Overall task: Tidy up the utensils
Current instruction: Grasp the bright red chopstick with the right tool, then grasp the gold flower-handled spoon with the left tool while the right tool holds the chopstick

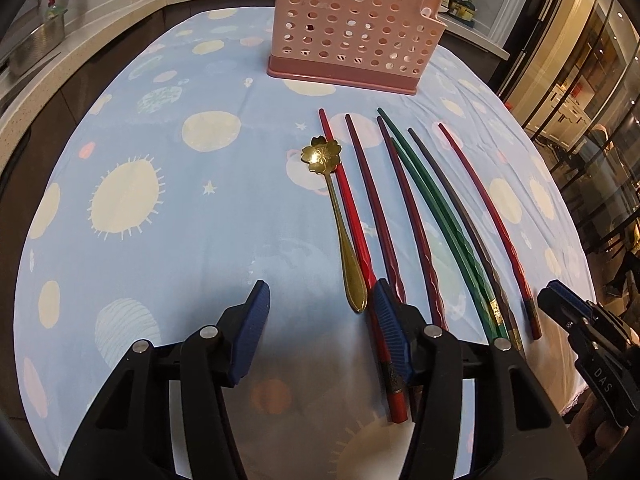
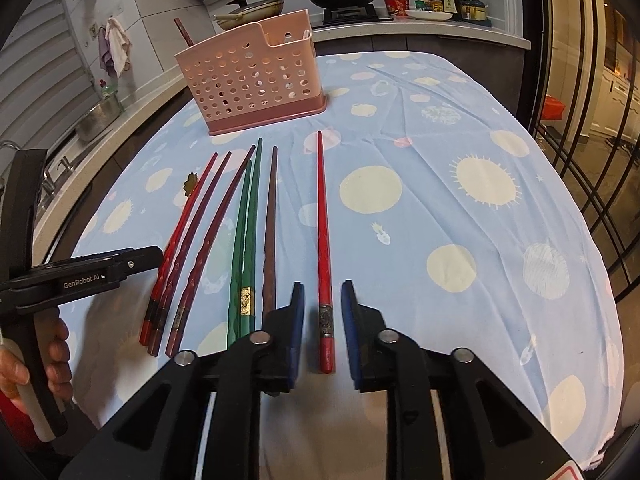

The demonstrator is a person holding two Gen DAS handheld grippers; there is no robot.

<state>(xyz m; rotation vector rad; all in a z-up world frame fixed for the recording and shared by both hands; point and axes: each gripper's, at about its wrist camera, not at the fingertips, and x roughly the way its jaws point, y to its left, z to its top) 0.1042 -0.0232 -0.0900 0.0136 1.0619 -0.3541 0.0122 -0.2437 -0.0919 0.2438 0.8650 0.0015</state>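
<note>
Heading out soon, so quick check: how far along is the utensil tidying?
Early days. Done: one dark chopstick stands in the pink holder. In hand: nothing gripped; the right gripper straddles the lone red chopstick, jaws open; the left gripper is open by the gold spoon. Left: seven chopsticks and the spoon lie on the cloth.

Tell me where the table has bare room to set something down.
Free: the tablecloth left of the gold spoon, in front of the pink holder, and the stretch right of the lone red chopstick. Crowded: the chopstick row between spoon and lone chopstick.
</note>
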